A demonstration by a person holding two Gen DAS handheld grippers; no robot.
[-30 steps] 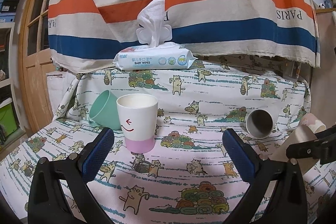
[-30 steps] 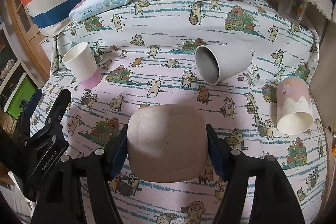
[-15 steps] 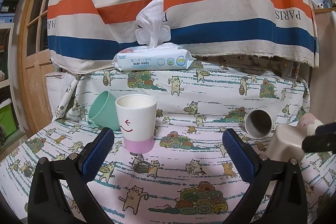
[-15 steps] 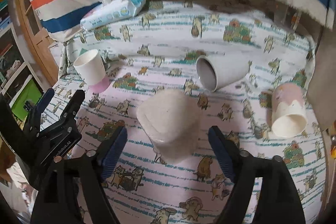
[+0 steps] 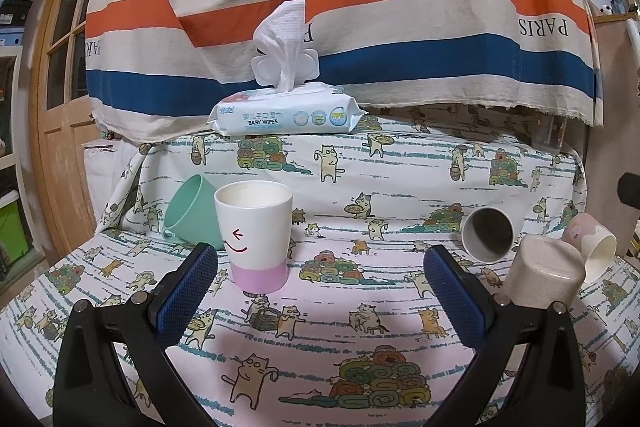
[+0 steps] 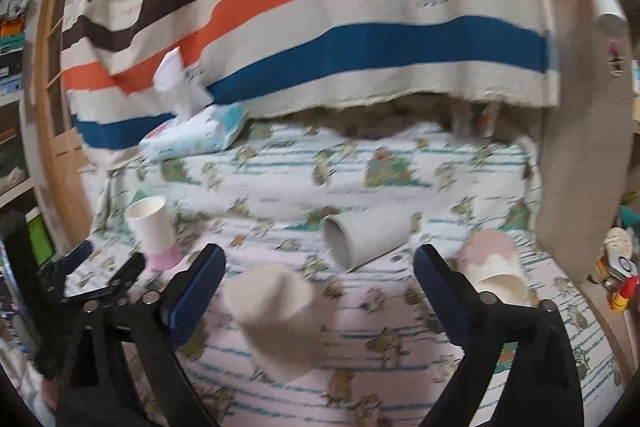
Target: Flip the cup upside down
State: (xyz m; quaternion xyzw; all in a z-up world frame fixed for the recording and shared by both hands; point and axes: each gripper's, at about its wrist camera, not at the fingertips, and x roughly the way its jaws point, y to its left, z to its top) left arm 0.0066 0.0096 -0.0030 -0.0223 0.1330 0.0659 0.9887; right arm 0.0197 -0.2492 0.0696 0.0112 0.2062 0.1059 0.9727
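A beige cup (image 6: 276,319) stands upside down on the cat-print cloth, between the open jaws of my right gripper (image 6: 316,291), which touches nothing. It also shows in the left wrist view (image 5: 548,277) at the right. My left gripper (image 5: 320,291) is open and empty, a little in front of an upright white cup with a pink base and a smile (image 5: 256,235). A mint cup (image 5: 188,211) lies tilted behind the white one.
A grey cup (image 5: 486,235) lies on its side, mouth toward me; it also shows in the right wrist view (image 6: 364,235). A pink and cream cup (image 6: 494,267) lies on its side at the right. A baby wipes pack (image 5: 286,115) sits at the back under a striped cloth (image 5: 340,7).
My right gripper has let go of the beige cup, opened and pulled back and up. The cup now stands upside down on the cloth. The left gripper has stayed still.
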